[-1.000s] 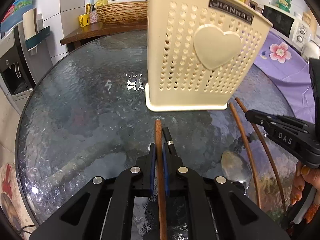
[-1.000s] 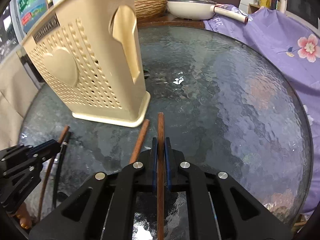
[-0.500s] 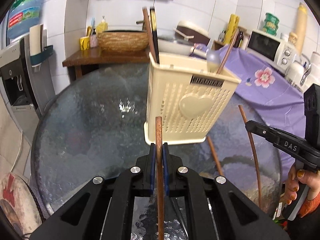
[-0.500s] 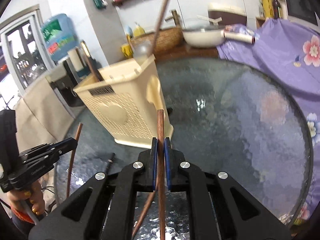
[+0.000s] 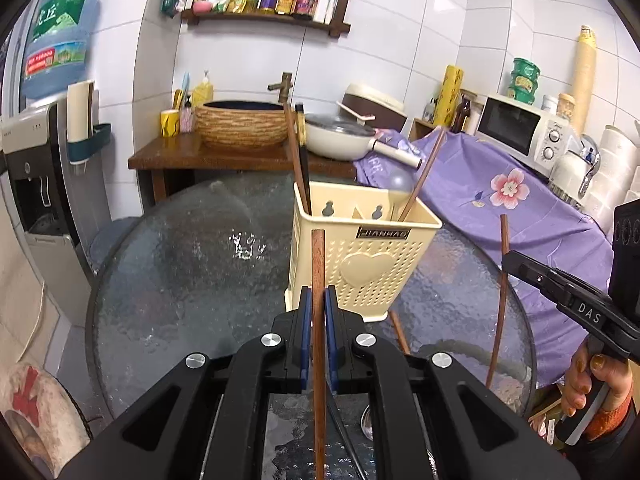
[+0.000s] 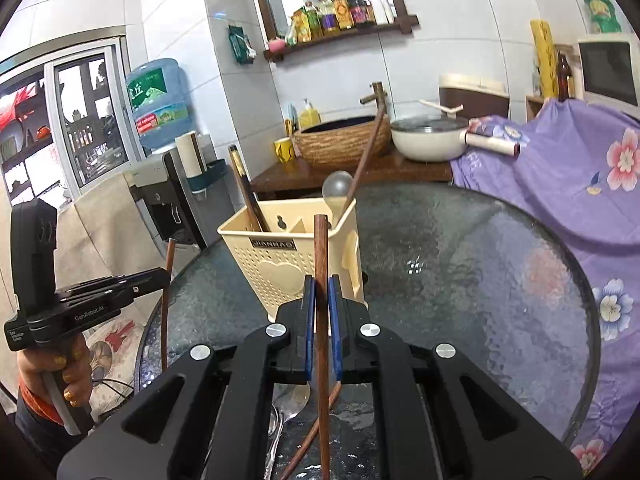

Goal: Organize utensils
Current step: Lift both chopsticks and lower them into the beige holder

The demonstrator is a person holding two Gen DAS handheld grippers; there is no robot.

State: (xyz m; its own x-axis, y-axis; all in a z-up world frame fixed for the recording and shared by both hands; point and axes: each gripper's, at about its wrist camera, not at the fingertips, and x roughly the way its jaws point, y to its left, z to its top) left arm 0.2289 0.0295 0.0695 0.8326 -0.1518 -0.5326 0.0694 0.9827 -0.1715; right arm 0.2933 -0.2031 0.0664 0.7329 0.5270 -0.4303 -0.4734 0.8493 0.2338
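- While both grippers hang above the round glass table (image 5: 168, 280), the left gripper (image 5: 315, 308) pinches a brown chopstick (image 5: 318, 272) upright.
- Right gripper (image 6: 321, 300) is clamped on another wooden chopstick (image 6: 321, 256).
- Beyond them on the table, a cream utensil holder (image 5: 360, 264) contains chopsticks and a spoon (image 6: 338, 185).
- Near the camera, a metal spoon (image 6: 290, 400) lies on the glass.

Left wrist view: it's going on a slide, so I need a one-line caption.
Both grippers, left and right, each hold a brown chopstick upright before the cream holder on the glass table.
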